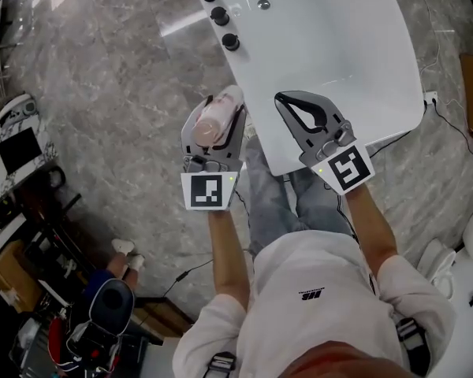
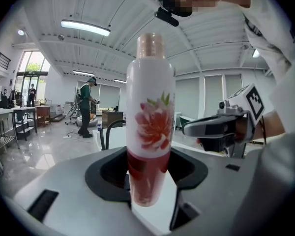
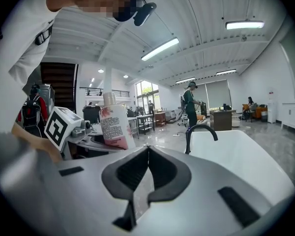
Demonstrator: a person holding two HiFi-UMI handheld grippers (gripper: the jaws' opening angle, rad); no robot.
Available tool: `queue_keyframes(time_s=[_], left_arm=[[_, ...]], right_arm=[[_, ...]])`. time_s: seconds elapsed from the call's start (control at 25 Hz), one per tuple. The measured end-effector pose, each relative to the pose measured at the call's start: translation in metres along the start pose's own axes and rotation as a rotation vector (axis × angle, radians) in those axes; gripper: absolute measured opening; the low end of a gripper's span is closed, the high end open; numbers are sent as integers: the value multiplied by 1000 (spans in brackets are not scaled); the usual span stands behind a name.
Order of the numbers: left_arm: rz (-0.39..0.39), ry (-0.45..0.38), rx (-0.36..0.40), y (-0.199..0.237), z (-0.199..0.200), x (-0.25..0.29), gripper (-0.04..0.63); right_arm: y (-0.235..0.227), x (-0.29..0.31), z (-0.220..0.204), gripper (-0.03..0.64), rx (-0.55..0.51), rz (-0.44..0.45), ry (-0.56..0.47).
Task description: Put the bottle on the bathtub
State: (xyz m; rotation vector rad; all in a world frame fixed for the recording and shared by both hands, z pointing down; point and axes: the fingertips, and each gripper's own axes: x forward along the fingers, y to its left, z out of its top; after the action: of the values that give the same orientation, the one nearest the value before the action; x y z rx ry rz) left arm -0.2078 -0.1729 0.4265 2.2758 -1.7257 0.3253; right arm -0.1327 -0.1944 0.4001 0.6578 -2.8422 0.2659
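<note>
A white bottle [image 2: 150,132] with a red flower print, red base and pinkish cap stands upright between the jaws of my left gripper [image 2: 150,181], which is shut on it. From the head view the bottle [image 1: 217,116] sits in the left gripper [image 1: 215,132] just left of the white bathtub [image 1: 339,61] and near its front corner. My right gripper [image 1: 303,113] hangs over the bathtub's near edge, shut and holding nothing. In the right gripper view the bottle [image 3: 115,124] shows to the left, and the jaws of the right gripper [image 3: 148,156] meet.
A row of black knobs [image 1: 218,14] and a drain fitting [image 1: 263,4] sit on the bathtub's far rim. A black faucet [image 3: 199,134] rises from the tub edge. Grey marble floor [image 1: 102,93] surrounds the tub. Cables [image 1: 449,116] trail right. People stand far off in the hall.
</note>
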Motion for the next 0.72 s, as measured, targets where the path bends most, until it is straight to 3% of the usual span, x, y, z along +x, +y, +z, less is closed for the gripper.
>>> queue_keyframes(time_s=[0.72], left_arm=[[-62,66,15,20,-83,86,229]], right_arm=[[-51,45,-86,-5,60,-61,49]])
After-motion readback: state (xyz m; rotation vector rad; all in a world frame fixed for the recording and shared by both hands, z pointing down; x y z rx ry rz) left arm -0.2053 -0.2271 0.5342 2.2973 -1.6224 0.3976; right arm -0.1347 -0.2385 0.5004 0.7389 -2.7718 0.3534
